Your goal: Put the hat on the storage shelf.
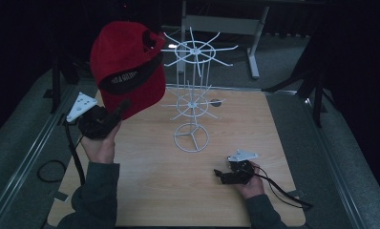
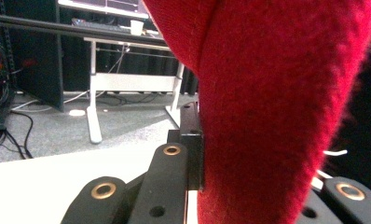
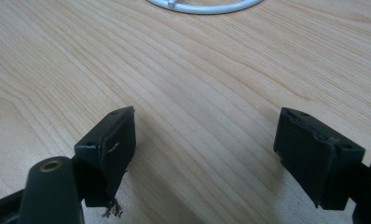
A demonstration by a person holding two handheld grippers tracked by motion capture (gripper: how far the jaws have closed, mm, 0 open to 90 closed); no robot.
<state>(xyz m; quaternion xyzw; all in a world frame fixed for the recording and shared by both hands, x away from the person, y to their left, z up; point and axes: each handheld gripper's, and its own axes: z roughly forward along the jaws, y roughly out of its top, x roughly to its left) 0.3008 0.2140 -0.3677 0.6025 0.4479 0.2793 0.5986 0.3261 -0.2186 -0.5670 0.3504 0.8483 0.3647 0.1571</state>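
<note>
The left gripper is up off the table, left of the white wire rack, and its jaws are clamped on the lower edge of a red cap. The cap rides high, raised above the gripper and just left of the rack's upper ring of hooks, close to them but apart as far as the high view tells. A black band with pale lettering crosses the cap, too small to read. From the left gripper view the red fabric fills the space between the black jaws, pinched tight, with a white-legged desk far behind it. Over to the right gripper: it sits low by the table, in front of and to the right of the rack's round base, well apart from the cap. In the right gripper view its jaws stand wide apart with only bare wood grain between them, and a curve of the rack's base ring shows beyond.
</note>
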